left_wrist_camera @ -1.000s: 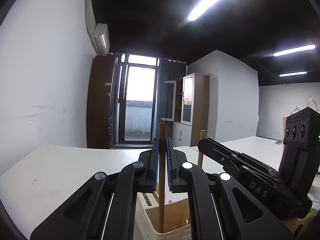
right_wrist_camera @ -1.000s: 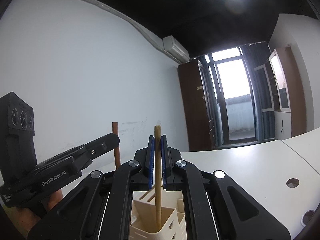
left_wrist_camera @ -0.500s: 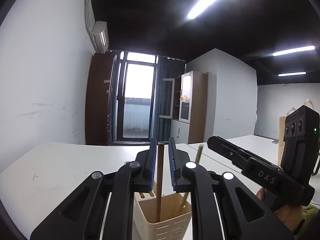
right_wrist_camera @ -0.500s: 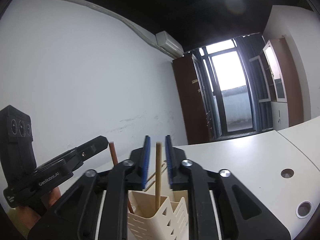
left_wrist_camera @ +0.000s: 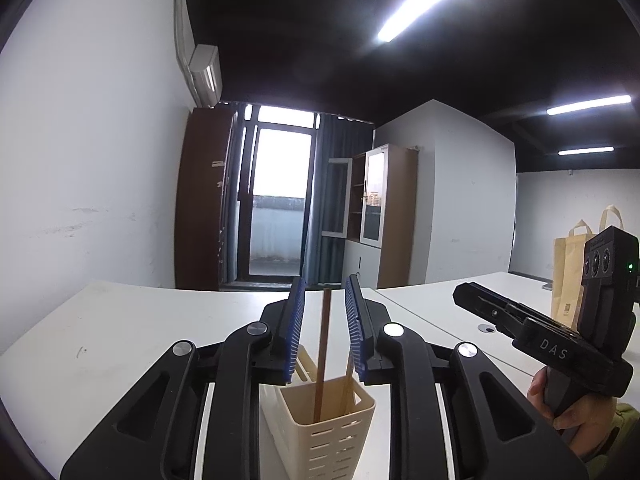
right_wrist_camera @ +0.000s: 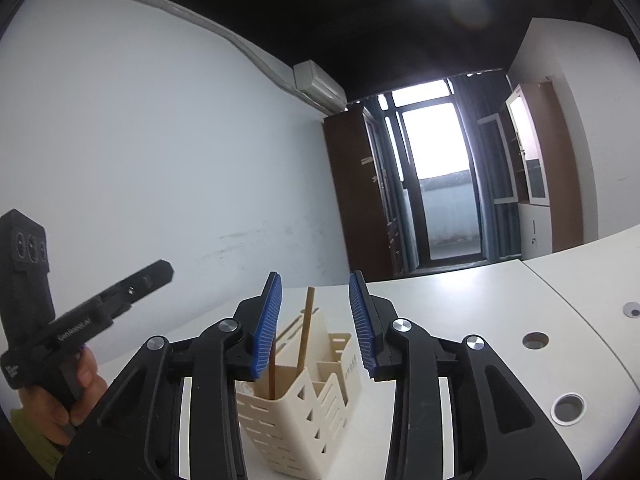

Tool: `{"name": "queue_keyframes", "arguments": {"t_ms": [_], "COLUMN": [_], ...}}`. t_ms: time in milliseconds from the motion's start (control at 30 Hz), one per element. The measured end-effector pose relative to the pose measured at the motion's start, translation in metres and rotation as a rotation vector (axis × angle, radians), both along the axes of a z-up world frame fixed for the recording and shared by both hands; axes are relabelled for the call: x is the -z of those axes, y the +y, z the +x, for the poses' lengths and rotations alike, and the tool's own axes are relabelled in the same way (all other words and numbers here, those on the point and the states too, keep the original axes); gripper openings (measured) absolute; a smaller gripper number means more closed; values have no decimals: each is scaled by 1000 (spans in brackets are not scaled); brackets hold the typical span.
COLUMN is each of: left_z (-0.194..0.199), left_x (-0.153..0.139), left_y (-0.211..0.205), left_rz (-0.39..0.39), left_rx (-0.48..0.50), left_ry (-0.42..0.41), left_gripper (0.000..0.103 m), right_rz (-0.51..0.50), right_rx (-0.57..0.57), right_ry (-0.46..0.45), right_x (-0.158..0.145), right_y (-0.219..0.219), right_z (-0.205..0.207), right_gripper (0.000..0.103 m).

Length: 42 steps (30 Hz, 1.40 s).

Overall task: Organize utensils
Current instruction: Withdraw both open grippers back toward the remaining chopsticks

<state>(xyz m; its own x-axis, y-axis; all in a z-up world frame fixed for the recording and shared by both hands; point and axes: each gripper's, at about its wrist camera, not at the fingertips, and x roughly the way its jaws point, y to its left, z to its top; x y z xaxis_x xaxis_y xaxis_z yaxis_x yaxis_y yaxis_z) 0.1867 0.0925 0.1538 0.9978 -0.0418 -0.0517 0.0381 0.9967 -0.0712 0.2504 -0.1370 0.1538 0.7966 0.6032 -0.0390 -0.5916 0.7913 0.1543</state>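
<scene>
Both grippers' jaws have just been opening, so the left gripper (left_wrist_camera: 325, 332) and right gripper (right_wrist_camera: 316, 320) stand apart with nothing gripped (each stick looks released to drop into place). The dark brown wooden chopstick (left_wrist_camera: 322, 350) and the paler wooden chopstick (right_wrist_camera: 305, 328) stand leaning in the cream slotted plastic utensil holder (right_wrist_camera: 296, 412) on the white worktop (left_wrist_camera: 132, 332).

Legible markings:
- "DAS": white capitals on the black side of the right gripper (left_wrist_camera: 472, 304), seen to the right of the left gripper.
- "GenRobot.AI": white lettering on the side of the left gripper (right_wrist_camera: 162, 270), seen left of the right gripper.
- Small print below it: unreadable.
</scene>
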Motion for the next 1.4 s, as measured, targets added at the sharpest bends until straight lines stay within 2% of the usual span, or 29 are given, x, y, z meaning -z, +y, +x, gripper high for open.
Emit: {"name": "queue_keyframes", "arguments": {"t_ms": [433, 533, 633, 900, 1233, 1400], "left_z": [-21, -24, -30, -47, -67, -67], "left_x": [8, 11, 13, 28, 41, 56], "left_y": [-5, -8, -11, -9, -6, 0], "left_rz": [11, 20, 36, 15, -13, -34], "left_rx": [-20, -22, -25, -25, -57, -74], "left_ry": [59, 81, 88, 136, 189, 277], "left_gripper": [28, 32, 33, 38, 42, 43], "right_rz": [-45, -63, -63, -87, -197, -302], "right_rx": [2, 0, 0, 6, 10, 20], "right_ry": [46, 68, 75, 123, 245, 361], "right_x": [9, 13, 16, 29, 58, 80], "right_y": [1, 4, 3, -1, 7, 22], "right_z": [-19, -20, -22, -30, -34, -28], "right_gripper": [47, 54, 55, 57, 61, 61]}}
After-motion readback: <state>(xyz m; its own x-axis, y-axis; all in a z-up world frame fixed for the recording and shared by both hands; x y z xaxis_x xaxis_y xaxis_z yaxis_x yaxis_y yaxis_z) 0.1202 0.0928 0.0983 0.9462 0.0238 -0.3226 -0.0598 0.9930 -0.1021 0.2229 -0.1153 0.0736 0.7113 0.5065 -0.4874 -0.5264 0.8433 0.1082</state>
